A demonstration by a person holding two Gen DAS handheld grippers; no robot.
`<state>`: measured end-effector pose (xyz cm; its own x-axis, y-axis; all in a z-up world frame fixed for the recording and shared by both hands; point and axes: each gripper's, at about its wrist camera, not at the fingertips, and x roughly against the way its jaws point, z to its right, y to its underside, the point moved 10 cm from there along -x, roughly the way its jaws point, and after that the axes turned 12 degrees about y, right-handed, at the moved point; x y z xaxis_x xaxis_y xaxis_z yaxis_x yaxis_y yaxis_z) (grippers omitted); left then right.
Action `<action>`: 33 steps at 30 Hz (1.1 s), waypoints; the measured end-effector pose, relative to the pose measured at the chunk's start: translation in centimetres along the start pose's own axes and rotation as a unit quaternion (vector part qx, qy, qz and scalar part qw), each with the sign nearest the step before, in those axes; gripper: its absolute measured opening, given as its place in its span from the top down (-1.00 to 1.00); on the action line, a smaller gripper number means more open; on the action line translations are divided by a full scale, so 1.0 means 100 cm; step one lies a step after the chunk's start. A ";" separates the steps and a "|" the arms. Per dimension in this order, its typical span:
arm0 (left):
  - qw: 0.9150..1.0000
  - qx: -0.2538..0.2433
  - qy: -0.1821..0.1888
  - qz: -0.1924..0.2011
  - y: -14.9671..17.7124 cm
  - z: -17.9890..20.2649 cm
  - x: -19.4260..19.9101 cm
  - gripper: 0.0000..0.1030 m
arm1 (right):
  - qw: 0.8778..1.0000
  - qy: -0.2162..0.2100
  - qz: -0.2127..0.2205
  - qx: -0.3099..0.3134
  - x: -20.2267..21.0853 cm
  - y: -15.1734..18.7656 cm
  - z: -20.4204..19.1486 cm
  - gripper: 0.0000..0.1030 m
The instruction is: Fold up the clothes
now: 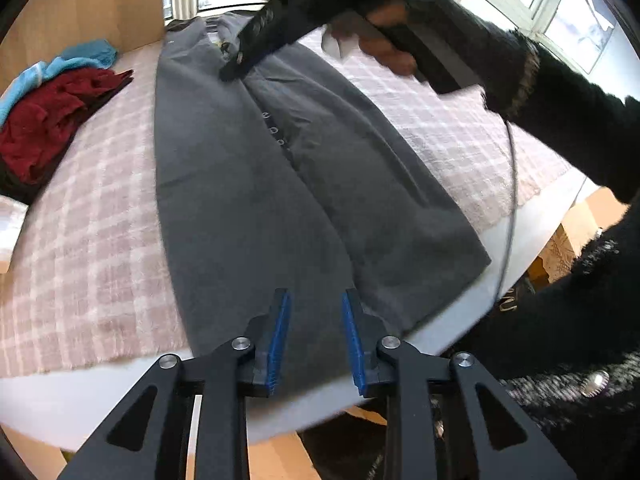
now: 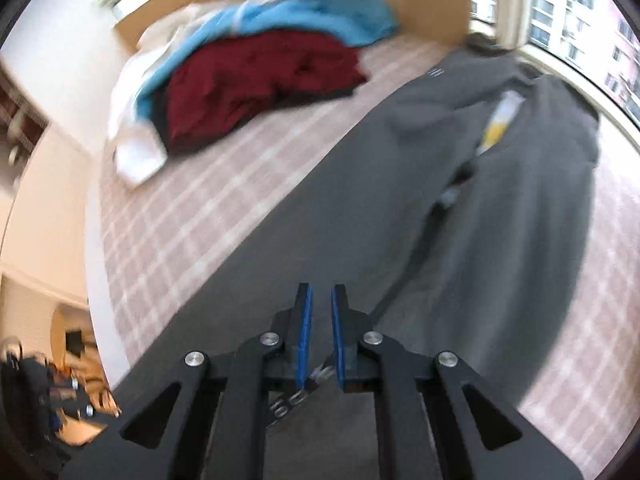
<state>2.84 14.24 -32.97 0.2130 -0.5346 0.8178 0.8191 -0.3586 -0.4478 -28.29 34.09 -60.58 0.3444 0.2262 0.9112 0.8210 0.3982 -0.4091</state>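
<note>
A grey garment [image 1: 256, 184] lies flat and lengthwise on the checked pink blanket [image 1: 88, 248], its two halves meeting along a centre seam with small rings. My left gripper [image 1: 316, 304] is open and empty just above the garment's near hem. My right gripper [image 1: 232, 72], held in a black-sleeved hand, hovers over the garment's far end in the left wrist view. In the right wrist view the right gripper [image 2: 321, 300] has its jaws slightly apart with nothing between them, above the grey garment [image 2: 500, 216].
A pile of dark red [image 1: 44, 128] and blue [image 1: 80, 58] clothes lies at the far left of the bed, also in the right wrist view [image 2: 256, 80]. A wooden headboard [image 1: 80, 4] and windows stand behind. The bed's white edge [image 1: 120, 388] is near me.
</note>
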 end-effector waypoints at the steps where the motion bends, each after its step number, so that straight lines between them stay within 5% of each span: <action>1: 1.000 -0.013 0.005 -0.005 0.000 0.003 -0.007 0.50 | 1.000 -0.004 -0.003 0.004 0.000 0.010 -0.006 0.80; 6: 0.995 -0.084 0.026 -0.045 0.019 0.026 -0.022 0.50 | 0.997 -0.040 -0.002 -0.067 0.024 0.080 -0.008 0.80; 11: 0.992 -0.098 0.009 -0.076 0.038 0.015 0.018 0.46 | 0.997 -0.007 -0.036 -0.068 0.050 0.179 -0.034 0.79; 13: 0.995 -0.086 0.004 -0.059 0.032 0.001 0.029 0.44 | 0.995 0.017 -0.042 -0.085 0.063 0.207 -0.036 0.79; 16: 0.998 -0.057 -0.013 -0.031 0.022 -0.022 0.043 0.33 | 0.985 0.070 -0.040 -0.154 0.080 0.226 -0.021 0.78; 19: 1.000 0.009 -0.001 -0.005 0.019 -0.041 0.046 0.12 | 0.969 0.117 -0.033 -0.216 0.091 0.242 -0.008 0.23; 20: 1.000 0.027 0.005 -0.006 0.020 -0.045 0.044 0.11 | 0.962 0.133 -0.034 -0.236 0.090 0.248 -0.005 0.20; 28: 0.999 0.021 0.016 -0.031 0.027 -0.044 0.033 0.10 | 0.946 0.167 -0.015 -0.278 0.080 0.254 -0.021 0.20; 33: 0.998 -0.015 -0.030 -0.046 0.035 -0.039 0.029 0.07 | 0.945 0.215 -0.026 -0.246 0.076 0.253 -0.027 0.20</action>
<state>4.21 8.43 -33.52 0.1694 -0.4518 0.8759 0.8210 -0.4269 -0.3790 -3.65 43.50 -63.89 0.3648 -0.2070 0.9078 0.9176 -0.0855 -0.3882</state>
